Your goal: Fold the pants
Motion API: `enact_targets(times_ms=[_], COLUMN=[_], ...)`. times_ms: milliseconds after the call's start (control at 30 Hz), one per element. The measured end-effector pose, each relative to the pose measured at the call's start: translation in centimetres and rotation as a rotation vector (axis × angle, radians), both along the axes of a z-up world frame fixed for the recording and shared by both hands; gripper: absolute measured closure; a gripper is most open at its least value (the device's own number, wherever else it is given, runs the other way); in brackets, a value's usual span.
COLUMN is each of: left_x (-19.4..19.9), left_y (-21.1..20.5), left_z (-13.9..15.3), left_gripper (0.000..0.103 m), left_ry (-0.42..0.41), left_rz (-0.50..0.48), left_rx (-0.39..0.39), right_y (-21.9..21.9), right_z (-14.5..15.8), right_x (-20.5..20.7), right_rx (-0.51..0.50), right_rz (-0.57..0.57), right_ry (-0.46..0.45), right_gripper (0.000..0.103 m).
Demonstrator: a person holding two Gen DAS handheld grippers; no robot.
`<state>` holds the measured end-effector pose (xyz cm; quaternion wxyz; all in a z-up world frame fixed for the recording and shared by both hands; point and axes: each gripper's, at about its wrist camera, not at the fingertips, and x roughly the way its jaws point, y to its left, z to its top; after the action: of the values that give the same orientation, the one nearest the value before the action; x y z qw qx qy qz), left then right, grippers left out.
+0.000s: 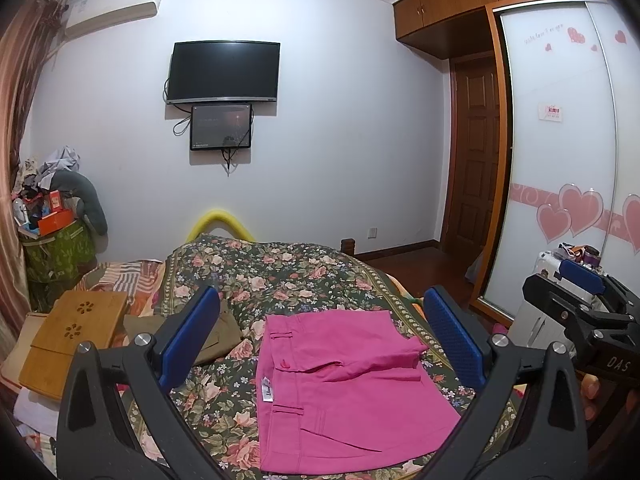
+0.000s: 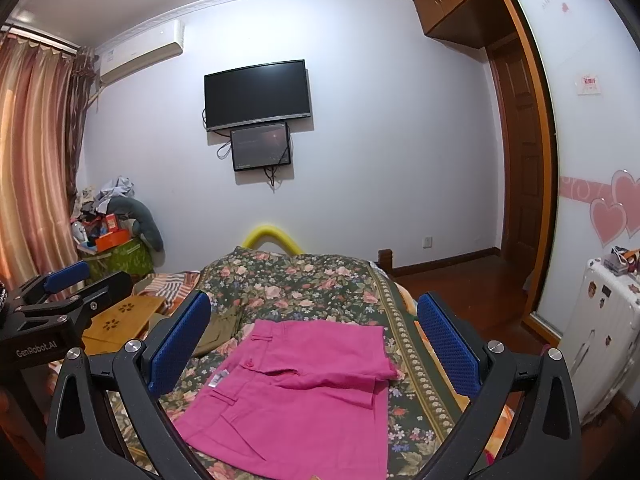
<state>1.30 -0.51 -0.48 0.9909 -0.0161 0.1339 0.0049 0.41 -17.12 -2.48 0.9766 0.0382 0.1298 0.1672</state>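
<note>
Containers first. A green fabric bin [image 1: 56, 250] stands in the far left corner by the curtain [image 2: 32, 160], heaped above its rim with an orange box [image 1: 56, 222], loose clothing and small items too jumbled to itemise; a grey plush toy [image 1: 86, 200] leans on its right side. A white suitcase [image 2: 596, 336] stands on the floor to the right of the bed, against the sliding wardrobe door [image 1: 560, 140], with small objects on its top (not identifiable).

The pink pants [image 1: 344, 392] lie folded flat on the floral bedspread [image 1: 280, 272], near the bed's near edge, waistband to the left with a white label showing, and a folded-over layer across the upper part. Nothing rests on them.

The left gripper [image 1: 320, 344] is held above the pants with its blue pads [image 1: 192, 336] spread wide, gripping nothing. The right gripper [image 2: 316, 348] is likewise spread wide and empty above the same garment; in each view the other gripper shows at the frame edge.

Surroundings: an olive-brown garment [image 1: 220, 336] lies on the bedspread just left of the pants, apart from them. A wooden lap tray [image 1: 76, 332] sits at the bed's left side. A television [image 1: 224, 72] and a smaller screen [image 1: 221, 127] hang on the far wall.
</note>
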Motion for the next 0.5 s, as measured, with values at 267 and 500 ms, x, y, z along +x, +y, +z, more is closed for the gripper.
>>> enact_targets(times_ms=[267,500], left_x=[0.36,0.57], left_y=[0.2,0.26], left_z=[-0.15,-0.23], left_gripper=[0.0,0.0], left_ry=[0.005,0.006], left_rz=[-0.006,-0.008], left_rx=[-0.005,-0.006], right_y=[-0.14,-0.14], right_z=[0.01,-0.12], right_x=[0.26,0.66], right_rx=[0.001,-0.002], right_rz=[-0.001,0.0], right_ry=[0.009,0.019], right_gripper=[0.0,0.0])
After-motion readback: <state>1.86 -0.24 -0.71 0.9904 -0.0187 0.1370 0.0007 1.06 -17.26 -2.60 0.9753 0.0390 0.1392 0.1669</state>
